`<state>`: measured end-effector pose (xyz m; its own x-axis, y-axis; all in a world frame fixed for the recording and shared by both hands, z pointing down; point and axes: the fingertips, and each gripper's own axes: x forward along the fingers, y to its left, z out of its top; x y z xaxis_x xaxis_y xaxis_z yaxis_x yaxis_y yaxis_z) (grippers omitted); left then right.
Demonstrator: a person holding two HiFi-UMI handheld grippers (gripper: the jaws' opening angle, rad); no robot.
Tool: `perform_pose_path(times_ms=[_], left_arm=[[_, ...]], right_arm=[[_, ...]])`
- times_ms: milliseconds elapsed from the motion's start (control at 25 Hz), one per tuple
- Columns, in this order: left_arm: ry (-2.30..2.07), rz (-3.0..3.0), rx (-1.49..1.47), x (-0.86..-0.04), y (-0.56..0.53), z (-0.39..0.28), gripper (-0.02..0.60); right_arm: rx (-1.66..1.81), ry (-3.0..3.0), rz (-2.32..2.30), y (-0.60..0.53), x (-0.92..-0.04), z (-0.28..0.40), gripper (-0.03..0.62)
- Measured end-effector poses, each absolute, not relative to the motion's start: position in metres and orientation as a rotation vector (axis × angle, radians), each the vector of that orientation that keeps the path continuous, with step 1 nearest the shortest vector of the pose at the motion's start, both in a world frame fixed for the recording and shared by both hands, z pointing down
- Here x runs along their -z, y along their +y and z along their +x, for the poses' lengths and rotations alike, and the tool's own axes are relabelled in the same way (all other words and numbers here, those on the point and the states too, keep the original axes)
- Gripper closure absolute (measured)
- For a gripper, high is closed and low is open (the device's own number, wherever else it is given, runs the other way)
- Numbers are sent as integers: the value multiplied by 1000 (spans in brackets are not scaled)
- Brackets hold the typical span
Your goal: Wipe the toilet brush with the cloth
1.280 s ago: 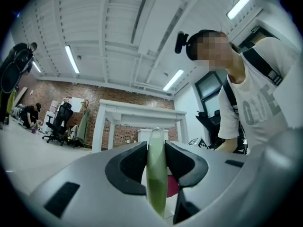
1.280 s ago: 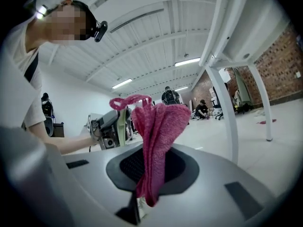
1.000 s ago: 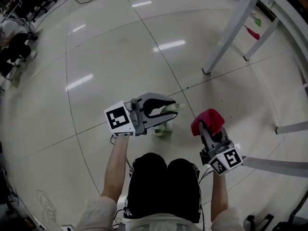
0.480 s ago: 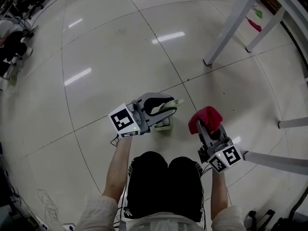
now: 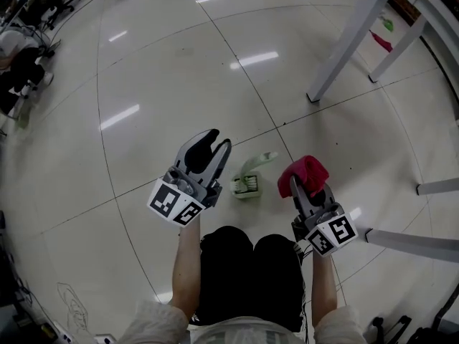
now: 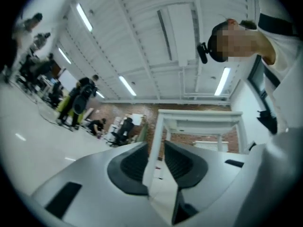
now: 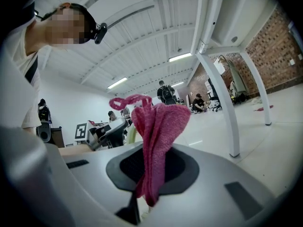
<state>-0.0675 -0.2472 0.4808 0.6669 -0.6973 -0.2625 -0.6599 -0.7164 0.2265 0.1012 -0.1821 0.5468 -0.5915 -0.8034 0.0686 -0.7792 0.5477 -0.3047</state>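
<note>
Brush [image 5: 251, 178] lies loose on floor [image 5: 179, 84]; left gripper [image 5: 217, 140] has just been opening, empty. Right gripper [image 5: 307, 190] clamps cloth [image 5: 305, 169]. We risk shoving it away unheld.

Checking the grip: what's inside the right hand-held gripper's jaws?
A pink cloth, pinched between the pads of the right hand-held gripper and bunching up past them. The part deeper between the jaws is covered by the pads.
</note>
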Motion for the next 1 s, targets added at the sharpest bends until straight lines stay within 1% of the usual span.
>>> perform_pose_path(times_ms=[40, 80, 160, 240, 320, 400, 480, 600, 840, 920, 1000], left_arm=[[-1279, 2689, 504, -486, -249, -86, 516], [-1425, 2605, 490, -494, -251, -105, 578], [-1626, 2472, 444, -508, -249, -134, 578], [-1679, 2434, 430, -511, -241, -146, 578], [-1669, 2444, 417, -498, -236, -150, 578], [-1658, 2460, 391, -463, -233, -151, 578], [-1666, 2467, 364, -409, -224, -150, 578], [-1732, 2460, 304, -308, -203, -158, 578], [-1784, 2393, 305, -65, -164, -178, 578], [-1758, 2401, 284, 5, -146, -174, 578], [-1736, 2444, 261, 61, -128, -170, 578]], right_arm=[[468, 2676, -1403, -186, -546, 101, 563], [467, 2654, -1435, -191, -546, 102, 563], [461, 2598, -1520, -199, -547, 105, 563], [448, 2543, -1597, -205, -544, 105, 563], [450, 2491, -1634, -209, -526, 102, 563], [465, 2454, -1642, -208, -487, 98, 563], [464, 2453, -1657, -201, -433, 98, 563], [457, 2467, -1713, -187, -335, 99, 563], [438, 2509, -1684, -163, -73, 77, 563], [391, 2523, -1697, -148, 7, 74, 563], [338, 2523, -1703, -132, 67, 71, 563]])
